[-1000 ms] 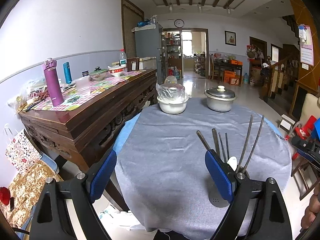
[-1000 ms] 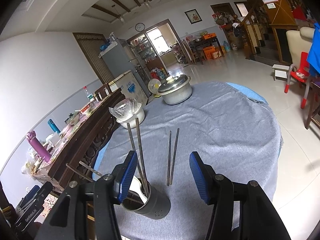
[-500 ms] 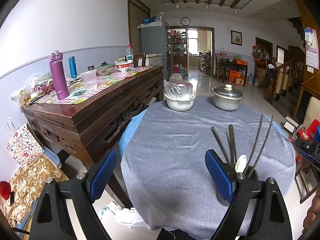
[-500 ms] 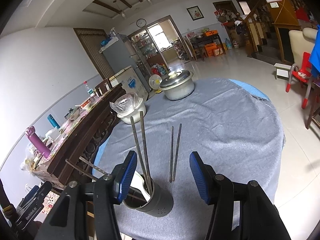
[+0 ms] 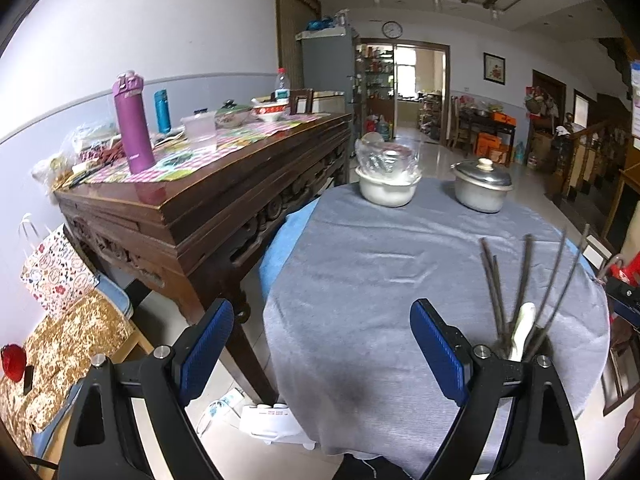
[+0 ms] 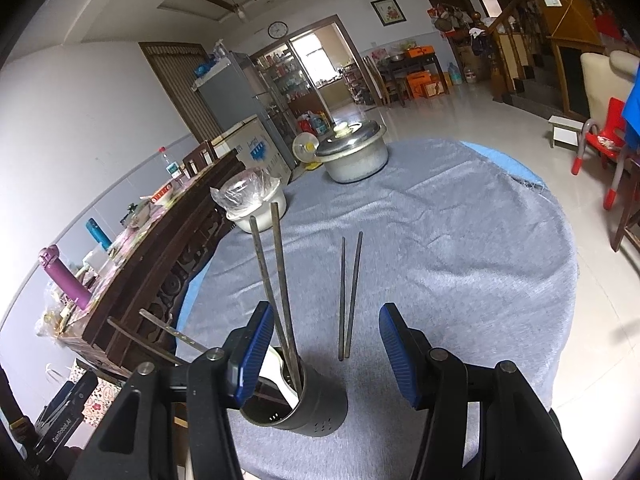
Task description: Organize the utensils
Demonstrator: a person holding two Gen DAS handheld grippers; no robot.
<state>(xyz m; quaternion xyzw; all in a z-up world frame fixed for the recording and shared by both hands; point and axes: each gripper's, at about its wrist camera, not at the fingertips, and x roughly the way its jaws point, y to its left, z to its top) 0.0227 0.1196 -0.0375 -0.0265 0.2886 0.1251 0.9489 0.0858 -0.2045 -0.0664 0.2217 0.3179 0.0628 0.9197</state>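
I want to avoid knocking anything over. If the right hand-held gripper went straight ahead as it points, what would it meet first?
Probably the pair of dark metal chopsticks lying on the grey tablecloth, between the open right hand-held gripper fingers' line. Depth is unclear.

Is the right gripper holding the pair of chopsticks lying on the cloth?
No: the right gripper is open and empty, and the chopsticks lie flat on the grey tablecloth.
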